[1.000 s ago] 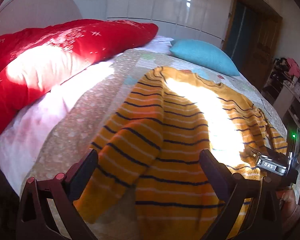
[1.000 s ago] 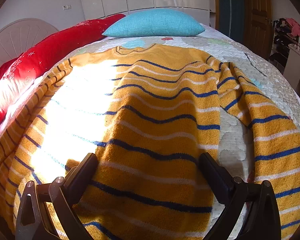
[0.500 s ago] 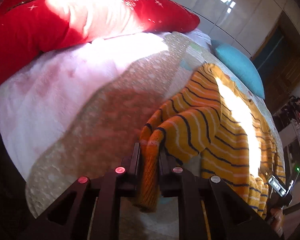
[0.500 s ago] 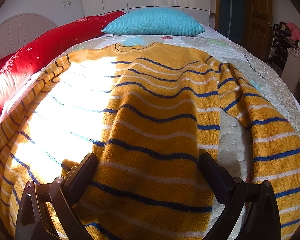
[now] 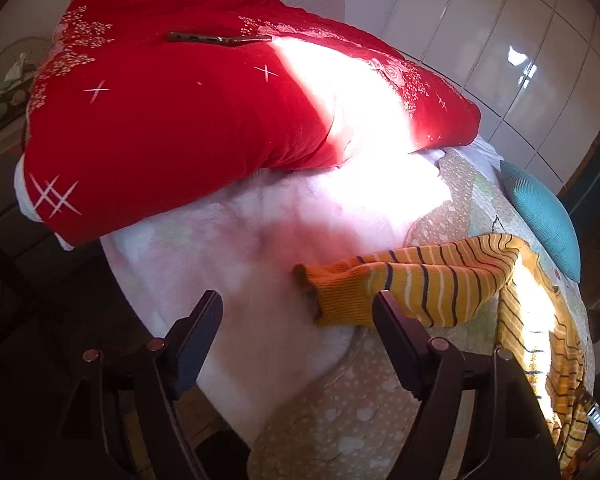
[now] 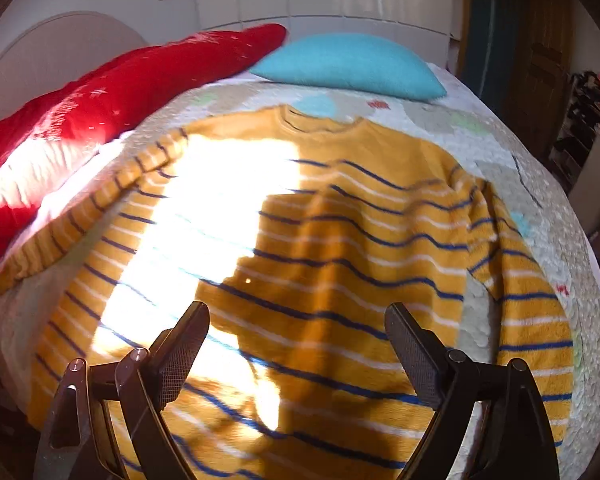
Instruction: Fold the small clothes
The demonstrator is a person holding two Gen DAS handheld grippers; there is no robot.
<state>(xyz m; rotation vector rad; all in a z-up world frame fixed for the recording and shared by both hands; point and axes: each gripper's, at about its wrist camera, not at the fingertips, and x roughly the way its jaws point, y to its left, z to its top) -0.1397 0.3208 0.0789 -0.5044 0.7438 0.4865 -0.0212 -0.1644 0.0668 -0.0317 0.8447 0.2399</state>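
L gripper (image 5: 298, 312): jaws spread wide, nothing between them. Fingers hang over a white fleece blanket (image 5: 260, 248); quilted bedspread (image 5: 340, 432) shows below and to the R of the jaws.

Striped sweater (image 6: 340, 264), mustard w/ navy + white stripes, lies flat on the bedspread, neckline away from the R jaws, hem toward them. In L wrist view its one sleeve (image 5: 412, 284) stretches out sideways onto the white blanket; ribbed cuff (image 5: 328, 296) sits just ahead of the R finger of the L gripper, slightly inside the jaw gap. Cuff vs. finger: looks apart, not gripped.

R gripper (image 6: 298, 340): jaws also wide apart, holding nothing. Sweater body fills the gap between the fingers and runs on beyond both. Whether fingertips touch the knit, can't tell. Other sleeve (image 6: 528, 320) lies R of the jaws, bent down along the body's side. Outstretched sleeve visible far L of the jaws in this view too.

Strong sun patch across the sweater's L half, ahead-left of the R jaws; detail washed out there.

Red quilt (image 5: 172, 112) w/ white cross marks is piled beyond the L jaws, on the blanket. Teal pillow (image 6: 348, 66) lies past the neckline, far ahead of the R jaws. White wardrobe doors (image 5: 500, 32) behind.
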